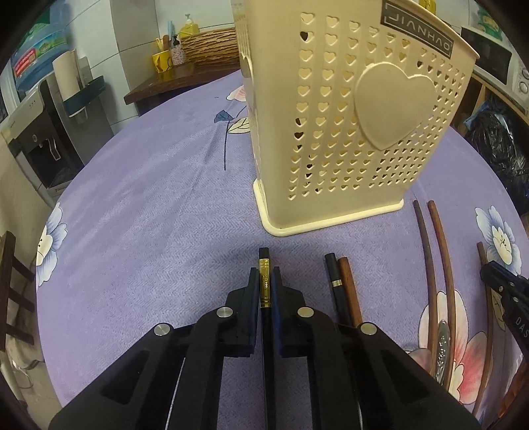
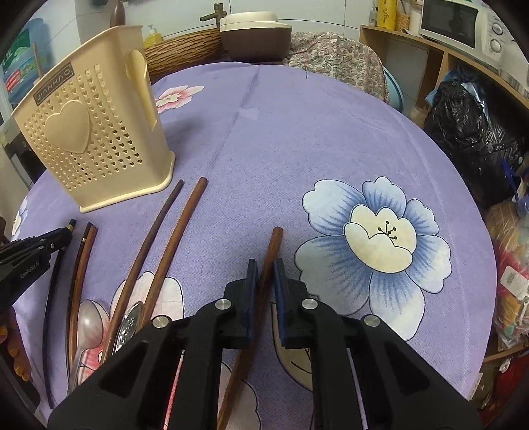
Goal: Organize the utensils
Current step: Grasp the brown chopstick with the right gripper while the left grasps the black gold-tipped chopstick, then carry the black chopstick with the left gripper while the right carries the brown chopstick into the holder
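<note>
A cream utensil holder (image 1: 347, 125) with heart holes stands on the purple floral tablecloth; it also shows in the right wrist view (image 2: 96, 132). My left gripper (image 1: 265, 274) is shut on a black chopstick with a gold band (image 1: 264, 278), low over the cloth in front of the holder. My right gripper (image 2: 264, 268) has its jaws around a brown chopstick (image 2: 272, 248) lying on the cloth, nearly closed on it. Several more chopsticks (image 2: 168, 238) and two metal spoons (image 2: 87, 324) lie between the grippers.
The round table's edge (image 2: 463, 211) curves close on the right, with a black bag (image 2: 469, 139) and shelves with a microwave (image 2: 463, 23) beyond. A water dispenser (image 1: 36, 132) stands left. A rice cooker (image 2: 254, 29) sits behind the table.
</note>
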Tool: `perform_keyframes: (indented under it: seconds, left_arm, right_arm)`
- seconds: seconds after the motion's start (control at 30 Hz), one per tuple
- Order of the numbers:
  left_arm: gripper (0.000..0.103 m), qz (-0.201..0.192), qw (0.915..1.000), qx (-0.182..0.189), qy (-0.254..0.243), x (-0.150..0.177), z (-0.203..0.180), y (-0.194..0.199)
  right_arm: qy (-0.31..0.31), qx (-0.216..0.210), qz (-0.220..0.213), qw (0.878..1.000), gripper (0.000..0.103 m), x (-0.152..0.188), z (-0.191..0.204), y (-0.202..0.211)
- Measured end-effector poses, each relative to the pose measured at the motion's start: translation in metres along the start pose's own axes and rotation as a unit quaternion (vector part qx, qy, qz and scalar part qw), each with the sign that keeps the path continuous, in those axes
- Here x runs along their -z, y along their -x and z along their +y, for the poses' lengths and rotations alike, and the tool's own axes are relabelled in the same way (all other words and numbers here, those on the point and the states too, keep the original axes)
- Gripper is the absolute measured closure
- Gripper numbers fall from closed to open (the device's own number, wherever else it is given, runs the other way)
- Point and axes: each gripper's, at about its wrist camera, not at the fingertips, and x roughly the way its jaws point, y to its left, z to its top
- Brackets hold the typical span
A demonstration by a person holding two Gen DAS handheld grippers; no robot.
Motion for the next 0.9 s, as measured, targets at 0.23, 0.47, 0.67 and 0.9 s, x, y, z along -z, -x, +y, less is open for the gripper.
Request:
perform_keyframes:
  seconds: [0.23,0.47,0.67,0.9]
  left_arm:
    - [0.095,-0.009,0.9999,0.004,0.013,-0.005,0.009,-0.005]
    - [0.095,-0.06,0.9965,0.027,0.052,-0.007,0.027,0.026]
    - [0.095,-0.127,0.988,0.044,0.077,-0.008,0.048,0.08]
    - [0.095,-0.196,0.9749,0.059,0.088,-0.018,0.069,0.138]
  right_arm:
    - [-0.006,-0.019,-0.013,1.0,0.093,-0.002,-0.003,0.002]
    - [-0.02,-0.09,-0.046,0.995,0.094,-0.013,-0.01,0.032]
    - [-0.02,-0.145,-0.086,0.986,0.095,-0.028,-0.017,0.074]
    - [-0.016,-0.18,-0.14,0.973,0.095,-0.052,-0.031,0.129]
